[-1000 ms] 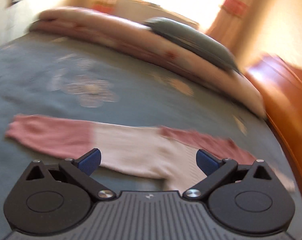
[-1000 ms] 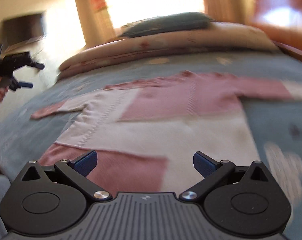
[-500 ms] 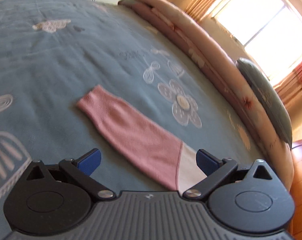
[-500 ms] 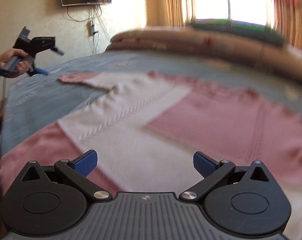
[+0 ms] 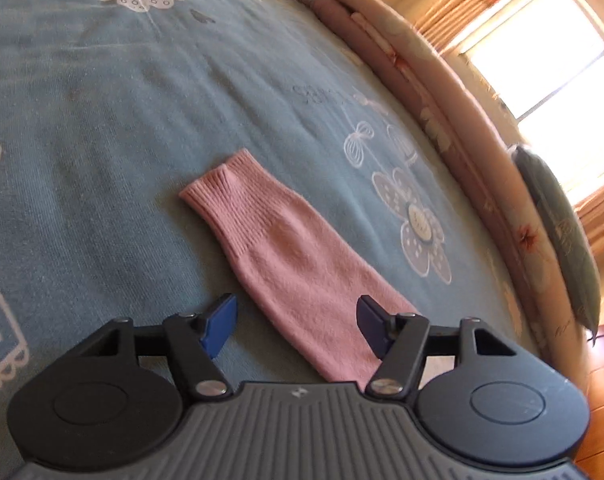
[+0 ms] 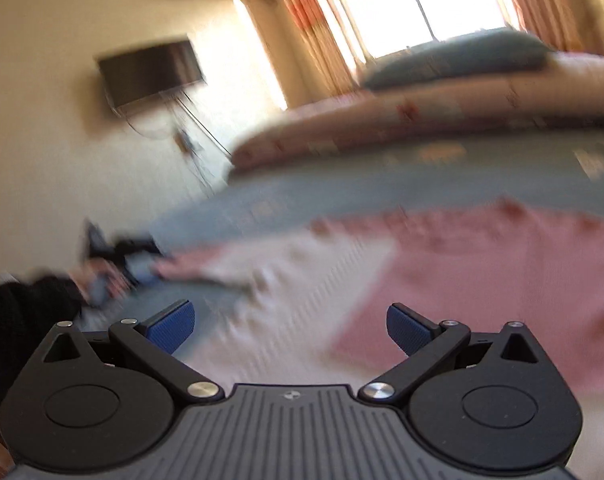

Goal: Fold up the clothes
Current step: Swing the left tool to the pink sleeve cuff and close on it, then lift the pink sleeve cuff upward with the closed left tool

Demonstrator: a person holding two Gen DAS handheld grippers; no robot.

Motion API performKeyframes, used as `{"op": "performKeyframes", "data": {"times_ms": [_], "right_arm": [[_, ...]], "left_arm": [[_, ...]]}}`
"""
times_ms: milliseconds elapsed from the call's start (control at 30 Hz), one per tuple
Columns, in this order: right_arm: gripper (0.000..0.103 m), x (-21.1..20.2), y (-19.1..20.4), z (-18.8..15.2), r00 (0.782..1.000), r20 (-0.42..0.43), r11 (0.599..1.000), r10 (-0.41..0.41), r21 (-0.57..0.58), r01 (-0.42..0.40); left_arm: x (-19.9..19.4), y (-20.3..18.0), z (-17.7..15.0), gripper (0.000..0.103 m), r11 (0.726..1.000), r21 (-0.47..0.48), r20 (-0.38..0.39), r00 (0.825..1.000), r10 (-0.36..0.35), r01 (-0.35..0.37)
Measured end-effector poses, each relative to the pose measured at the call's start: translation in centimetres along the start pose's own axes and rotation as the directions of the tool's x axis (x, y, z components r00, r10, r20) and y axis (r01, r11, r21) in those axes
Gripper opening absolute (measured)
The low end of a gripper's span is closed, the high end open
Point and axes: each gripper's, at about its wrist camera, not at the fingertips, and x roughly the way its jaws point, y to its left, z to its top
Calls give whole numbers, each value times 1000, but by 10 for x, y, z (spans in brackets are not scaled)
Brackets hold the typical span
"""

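Sunlit curtains and a window back the bed (image 5: 102,92), whose blue flowered cover carries a rolled quilt (image 5: 434,92) and a grey pillow (image 5: 558,216) along its far edge.

A pink-and-cream knitted sweater (image 6: 482,280) lies spread flat near the middle of the bed, front up as far as the blurred right view shows. Its pink sleeve (image 5: 286,248) stretches out toward the bed's side, the ribbed cuff flat at the end.

By my reading this is the first fold: taking the sleeve to bring it in across the body. The left gripper (image 5: 298,328) hangs low over the sleeve, which runs between its blue pads; its jaws have just been closing and now stand half spread, not yet pressing the knit. The right gripper (image 6: 290,328) hovers above the sweater's lower part with its jaws wide apart and nothing between them.

Next, the left jaws likely need to close on the sleeve, then lift and carry it inward. Soft knit sags and drags, so a shallow pinch could slip.
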Motion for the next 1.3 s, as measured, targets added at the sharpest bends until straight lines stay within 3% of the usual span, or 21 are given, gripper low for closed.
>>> {"op": "performKeyframes", "data": {"times_ms": [133,233,333,467,567,733,900,967,1067,1300], "right_arm": [[103,9,-15,27,998,58,999,17,29,-19],[103,14,-33,20,999,46,997,-2,79,-1],[103,30,-54,3,997,-63,987,-45,153,54],[103,49,-71,-16,964,-223,960,-142,207,190],[103,49,-71,-22,966,-219,959,-136,215,184],[103,46,-74,-25,966,-213,958,-145,215,191],[103,43,-78,-27,967,-212,954,-138,235,188],[103,42,-75,-26,967,-208,961,-145,203,187],[103,45,-67,-25,957,-237,970,-166,135,202],[103,46,-53,-28,962,-264,995,-73,44,88]], "left_arm": [[8,0,2,67,1000,12,32,999,-16,15],[13,1,4,67,1000,1,55,998,-28,28],[16,3,6,67,999,-19,76,996,-42,44],[23,2,10,67,998,-32,113,992,-50,54],[30,-1,13,65,997,-49,140,989,-47,54],[29,-4,9,65,997,-5,103,992,-71,72],[27,1,8,45,999,5,97,994,-41,41],[27,-2,9,30,1000,12,92,996,4,-5],[28,-10,10,24,996,62,79,995,62,-67],[23,-23,13,17,988,115,73,993,92,-100]]}}
